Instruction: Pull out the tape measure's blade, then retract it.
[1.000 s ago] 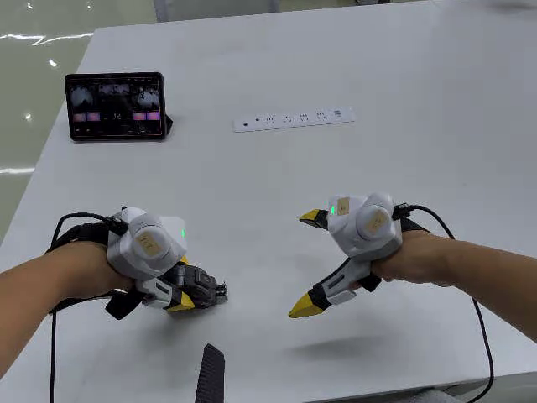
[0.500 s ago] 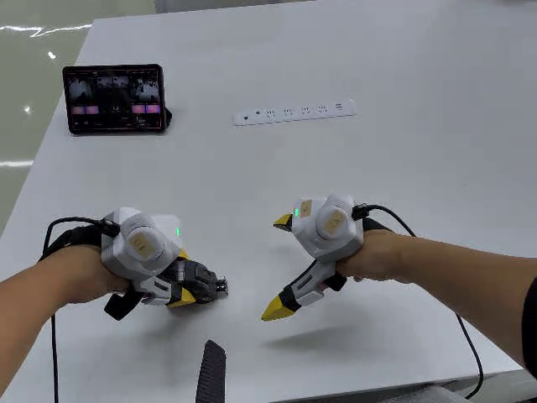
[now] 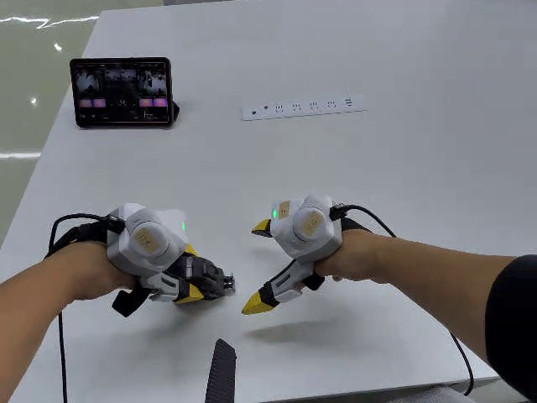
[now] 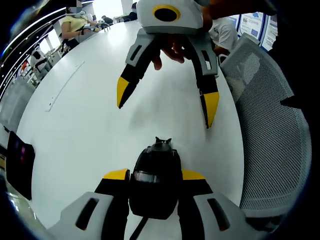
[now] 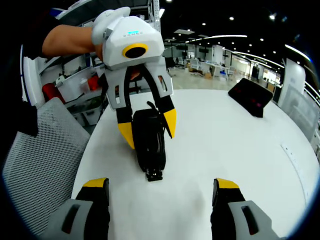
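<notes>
The right tongs [image 3: 256, 267], spread apart, have neared the tape measure [image 5: 149, 135] clamped in the left tongs [image 4: 154, 175]; pulling likely follows.

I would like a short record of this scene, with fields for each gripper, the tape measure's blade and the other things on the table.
left gripper: shut on the black tape measure, held low at the white table
right gripper: open, jaws wide apart, facing the tape measure's hook end, not touching it
blade: not pulled out; hook sits at the case mouth
other things: tablet propped up at the far left, screen lit; power strip lying flat beyond the grippers
</notes>
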Motion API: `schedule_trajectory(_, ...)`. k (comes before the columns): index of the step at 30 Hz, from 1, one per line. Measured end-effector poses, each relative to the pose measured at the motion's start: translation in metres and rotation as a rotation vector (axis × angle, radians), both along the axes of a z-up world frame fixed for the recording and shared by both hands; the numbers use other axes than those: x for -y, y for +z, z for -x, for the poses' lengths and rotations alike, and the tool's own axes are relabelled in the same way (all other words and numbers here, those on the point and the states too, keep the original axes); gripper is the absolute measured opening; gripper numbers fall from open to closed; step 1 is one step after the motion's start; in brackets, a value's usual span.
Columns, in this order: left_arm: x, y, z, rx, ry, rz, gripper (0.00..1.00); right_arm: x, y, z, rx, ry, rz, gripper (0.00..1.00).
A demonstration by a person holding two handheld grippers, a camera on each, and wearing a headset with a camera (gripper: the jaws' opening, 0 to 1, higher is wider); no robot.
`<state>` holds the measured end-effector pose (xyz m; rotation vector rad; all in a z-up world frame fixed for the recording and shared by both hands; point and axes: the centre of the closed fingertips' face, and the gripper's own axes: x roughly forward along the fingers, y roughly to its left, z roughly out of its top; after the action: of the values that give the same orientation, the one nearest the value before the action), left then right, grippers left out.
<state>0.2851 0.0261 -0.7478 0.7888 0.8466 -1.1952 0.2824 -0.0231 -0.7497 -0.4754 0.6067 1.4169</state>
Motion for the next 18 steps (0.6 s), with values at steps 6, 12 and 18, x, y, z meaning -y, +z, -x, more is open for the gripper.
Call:
schedule_trajectory(6, 0.0, 0.0, 0.0, -0.002, -0.007, 0.005, 0.32, -0.007, -0.007, 0.004, 0.009, 0.041, 0.018, 0.7)
schedule_trajectory(12, 0.0, 0.0, -0.001, -0.002, -0.009, 0.006, 0.32, -0.013, -0.017, 0.005, 0.038, 0.075, 0.054, 0.51)
schedule_trajectory(18, 0.0, 0.0, -0.001, 0.001, -0.011, 0.007, 0.32, -0.019, -0.025, 0.005, 0.053, 0.092, 0.085, 0.34)
